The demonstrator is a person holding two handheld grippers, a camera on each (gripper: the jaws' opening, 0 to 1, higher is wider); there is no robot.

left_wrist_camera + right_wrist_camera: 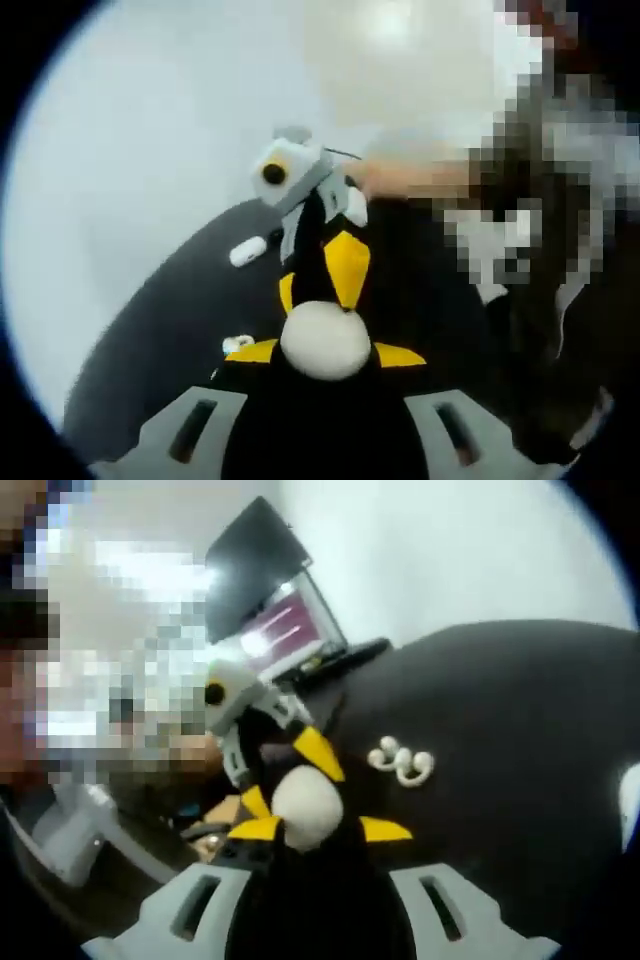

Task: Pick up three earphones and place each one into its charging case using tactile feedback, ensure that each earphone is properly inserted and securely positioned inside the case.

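Note:
A white rounded charging case sits between the yellow tips of my left gripper, which is shut on it. My right gripper meets it head-on from above, its yellow fingertips against the same case. In the right gripper view the case lies between my right gripper's tips, with the left gripper opposite. A white earphone and a smaller white piece lie on the black table. A cluster of white earphones lies on the table.
An open laptop stands at the table's far edge. A person's hand holds the right gripper, and the person's body lies behind it. Another white object shows at the right edge. Behind is a pale wall.

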